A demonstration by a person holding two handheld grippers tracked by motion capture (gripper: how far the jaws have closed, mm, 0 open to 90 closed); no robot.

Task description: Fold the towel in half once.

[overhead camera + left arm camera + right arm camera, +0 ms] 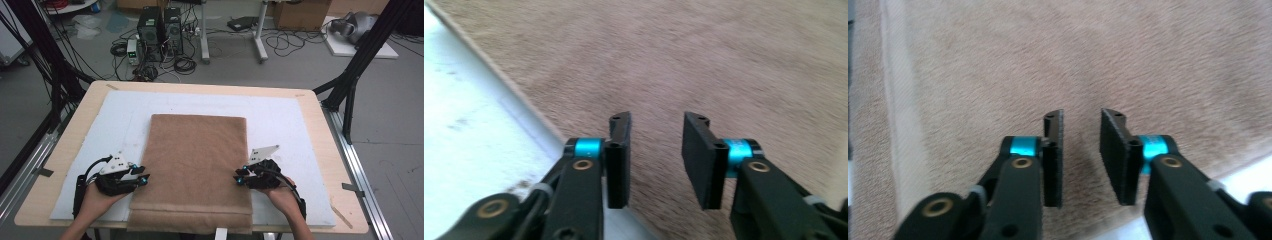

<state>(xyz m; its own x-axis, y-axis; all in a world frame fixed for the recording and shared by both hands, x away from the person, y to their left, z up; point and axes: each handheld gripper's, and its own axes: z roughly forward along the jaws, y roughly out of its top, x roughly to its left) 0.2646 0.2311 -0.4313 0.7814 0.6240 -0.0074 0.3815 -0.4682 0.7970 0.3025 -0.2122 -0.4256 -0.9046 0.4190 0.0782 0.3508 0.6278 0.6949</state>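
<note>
A brown towel (197,165) lies flat on the white mat (280,120), its near end hanging over the table's front edge. My left gripper (141,174) sits at the towel's left edge near the front, jaws open, nothing between them. In the left gripper view the gripper (655,150) hovers over the towel (684,65) just inside its edge. My right gripper (239,176) is at the towel's right edge, also open. In the right gripper view the gripper (1081,150) points across the towel (1073,60), with a pale hem band (898,125) to the left.
The white mat covers most of the wooden table (320,130). Black frame posts (360,55) stand at the table's far corners. Computer towers (160,30) and cables lie on the floor beyond the table.
</note>
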